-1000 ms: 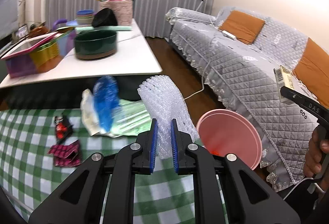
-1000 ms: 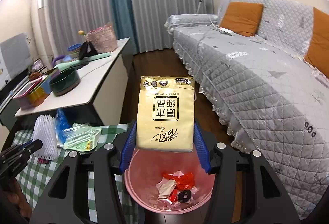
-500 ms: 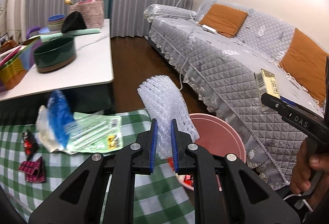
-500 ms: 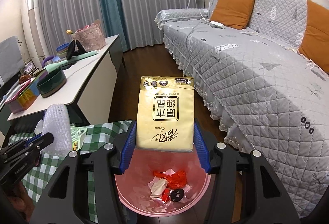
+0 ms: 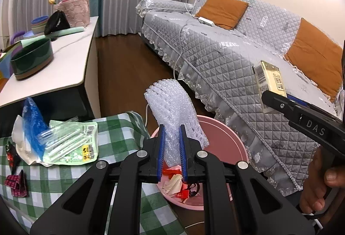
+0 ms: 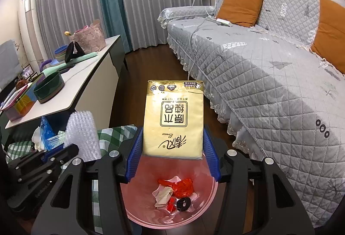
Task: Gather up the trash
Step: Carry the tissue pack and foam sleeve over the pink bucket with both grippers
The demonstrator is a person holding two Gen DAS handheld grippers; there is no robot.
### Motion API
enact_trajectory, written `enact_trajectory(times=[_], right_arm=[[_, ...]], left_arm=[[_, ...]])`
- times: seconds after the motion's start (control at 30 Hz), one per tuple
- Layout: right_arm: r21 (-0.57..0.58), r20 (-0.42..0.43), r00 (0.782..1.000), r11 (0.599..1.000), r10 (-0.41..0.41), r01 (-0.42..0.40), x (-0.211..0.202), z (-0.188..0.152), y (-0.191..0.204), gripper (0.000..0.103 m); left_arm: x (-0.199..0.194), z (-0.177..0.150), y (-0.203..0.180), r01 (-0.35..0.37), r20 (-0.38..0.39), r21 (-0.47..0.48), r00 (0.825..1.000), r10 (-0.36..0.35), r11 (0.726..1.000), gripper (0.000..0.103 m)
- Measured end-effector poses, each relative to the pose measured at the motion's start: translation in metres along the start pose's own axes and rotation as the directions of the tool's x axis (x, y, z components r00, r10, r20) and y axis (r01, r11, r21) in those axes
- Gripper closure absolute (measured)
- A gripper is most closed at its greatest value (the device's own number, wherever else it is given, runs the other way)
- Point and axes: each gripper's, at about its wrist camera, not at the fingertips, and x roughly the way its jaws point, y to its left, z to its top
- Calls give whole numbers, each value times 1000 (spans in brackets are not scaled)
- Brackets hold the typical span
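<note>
My left gripper (image 5: 171,144) is shut on a white foam net sleeve (image 5: 172,110) and holds it over the near rim of the pink bin (image 5: 226,138). The sleeve also shows in the right wrist view (image 6: 83,133). My right gripper (image 6: 173,153) is shut on a yellow tissue pack (image 6: 174,120), held upright above the pink bin (image 6: 140,209). The bin holds red wrappers (image 6: 183,187), crumpled paper and a black ring. The tissue pack also shows at the right of the left wrist view (image 5: 270,77).
On the green checked table (image 5: 54,181) lie a green plastic package (image 5: 71,146), a blue bag (image 5: 32,125) and small dark wrappers (image 5: 16,181). A white sideboard (image 5: 54,64) with a green bowl stands behind. A grey quilted sofa (image 5: 237,58) is at the right.
My left gripper has carried the foam sleeve to the right, from over the table to over the bin's rim. My right gripper still holds the tissue pack over the bin.
</note>
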Motion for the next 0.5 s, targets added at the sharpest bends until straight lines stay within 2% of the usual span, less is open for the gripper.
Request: enact_trajectory(times=[0.5], right_arm=[[5, -6, 1000, 1000, -1, 1, 2, -1, -4, 51]], left_arm=[[15, 1, -14, 27, -27, 18, 999, -27, 999, 90]])
